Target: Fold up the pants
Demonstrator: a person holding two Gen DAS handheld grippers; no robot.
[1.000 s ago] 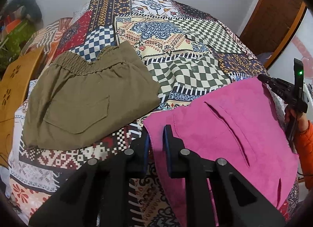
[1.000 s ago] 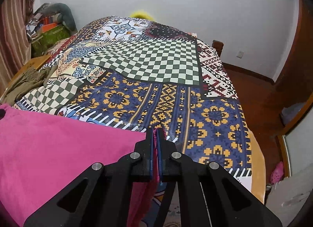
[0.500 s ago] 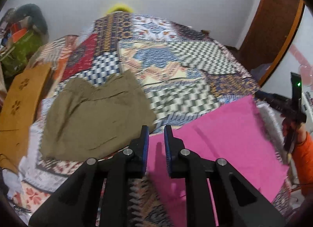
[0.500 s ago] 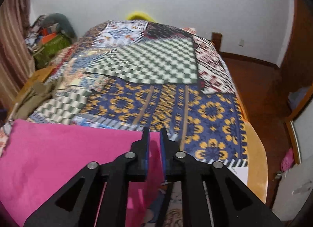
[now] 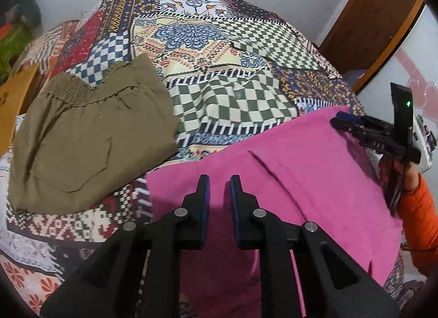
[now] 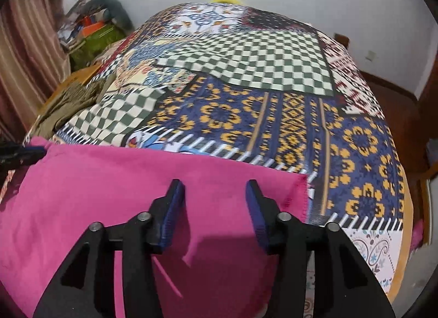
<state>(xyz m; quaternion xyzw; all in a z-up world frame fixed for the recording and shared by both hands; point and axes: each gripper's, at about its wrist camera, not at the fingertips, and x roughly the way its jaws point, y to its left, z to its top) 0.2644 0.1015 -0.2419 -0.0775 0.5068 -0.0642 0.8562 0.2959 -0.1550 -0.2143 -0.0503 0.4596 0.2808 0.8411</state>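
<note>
Lying flat on patterned bedspread (image 6: pixel 273 115): pink pants (image 6: pixel 137 181), seeming soft, light, limp. Right gripper (image 6: pixel 215 205) just opening, releasing; left gripper (image 5: pixel 219 203) slightly parted, empty. Gripping best at hem corners.

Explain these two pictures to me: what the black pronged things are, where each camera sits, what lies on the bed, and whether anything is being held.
No robot arm here: a person holds a two-finger gripper in each hand, each carrying a forward-looking fisheye camera. One picture looks along the left gripper, the other along the right gripper. On the patchwork bedspread lie pink pants, spread near the grippers, and folded olive pants beside them. The left view also shows the right gripper at the side, with an orange sleeve. Nothing is held: the right jaws have just been opening, and both stand apart above the pink cloth.
</note>
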